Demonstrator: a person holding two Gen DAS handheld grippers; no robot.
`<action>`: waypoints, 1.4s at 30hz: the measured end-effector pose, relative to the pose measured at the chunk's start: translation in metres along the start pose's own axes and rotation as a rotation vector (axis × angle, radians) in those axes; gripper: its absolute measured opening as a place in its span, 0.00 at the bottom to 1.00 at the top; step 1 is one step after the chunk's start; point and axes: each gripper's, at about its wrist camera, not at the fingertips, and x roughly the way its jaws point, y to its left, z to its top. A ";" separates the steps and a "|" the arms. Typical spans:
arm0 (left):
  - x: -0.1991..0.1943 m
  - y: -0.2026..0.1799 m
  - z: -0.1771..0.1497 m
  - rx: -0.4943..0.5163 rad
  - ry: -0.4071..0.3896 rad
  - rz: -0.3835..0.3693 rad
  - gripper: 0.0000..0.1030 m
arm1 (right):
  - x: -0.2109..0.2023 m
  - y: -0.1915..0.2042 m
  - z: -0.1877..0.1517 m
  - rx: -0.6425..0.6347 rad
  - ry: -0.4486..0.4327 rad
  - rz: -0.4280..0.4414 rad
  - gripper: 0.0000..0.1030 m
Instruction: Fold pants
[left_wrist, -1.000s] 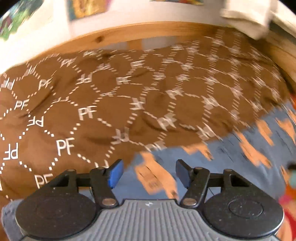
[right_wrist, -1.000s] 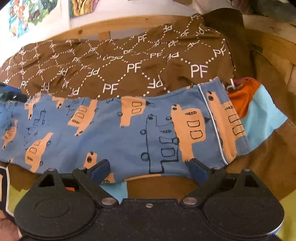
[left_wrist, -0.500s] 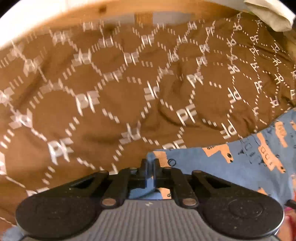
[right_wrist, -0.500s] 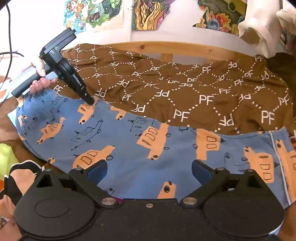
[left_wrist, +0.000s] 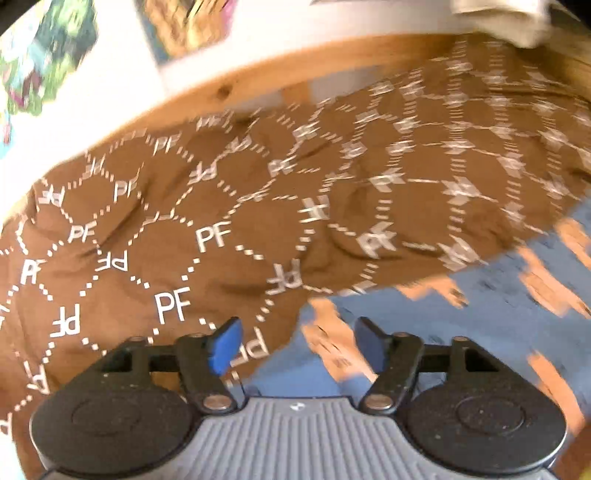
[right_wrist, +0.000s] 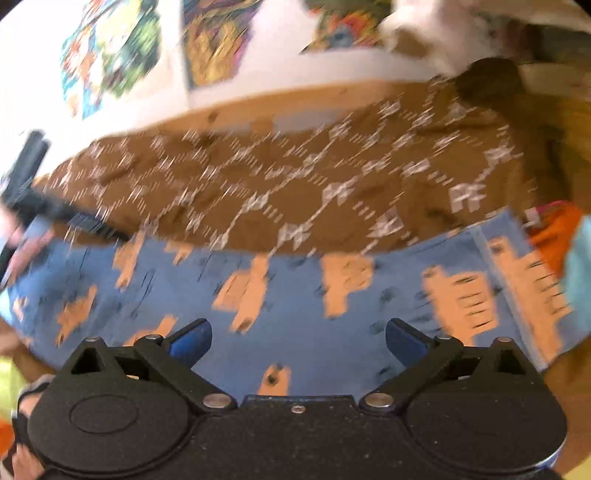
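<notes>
The blue pants (left_wrist: 461, 332) with orange vehicle prints lie flat in a long band on a brown "PF" blanket (left_wrist: 221, 240). My left gripper (left_wrist: 299, 343) hovers over their left corner. Its jaws are opening; the cloth lies below them and the pads do not press on it. In the right wrist view the pants (right_wrist: 295, 295) stretch from left to right, waistband end at the right. My right gripper (right_wrist: 297, 339) is above their near edge, jaws opening wide, with nothing gripped. The left gripper (right_wrist: 118, 232) shows blurred at the pants' far-left corner.
A wooden bed frame (right_wrist: 258, 107) runs behind the blanket (right_wrist: 295, 192), under a white wall with colourful posters (right_wrist: 110, 55). Orange and light-blue cloth (right_wrist: 561, 236) lies past the pants' right end. A pale cloth (left_wrist: 506, 18) hangs at the top right.
Half a second ago the left gripper was shut on the pants' corner; now it has let go and stands open. The right wrist view has swung back towards the right and blurred.
</notes>
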 end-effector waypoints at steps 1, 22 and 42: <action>-0.008 -0.006 -0.009 0.030 -0.009 -0.010 0.80 | -0.001 -0.005 0.003 0.023 -0.011 -0.015 0.98; -0.003 0.043 -0.064 -0.074 0.321 0.065 0.70 | -0.007 -0.075 0.007 0.288 -0.014 -0.106 0.96; 0.032 0.017 0.004 -0.164 0.480 0.204 0.99 | -0.027 -0.073 -0.005 0.331 -0.006 -0.125 0.99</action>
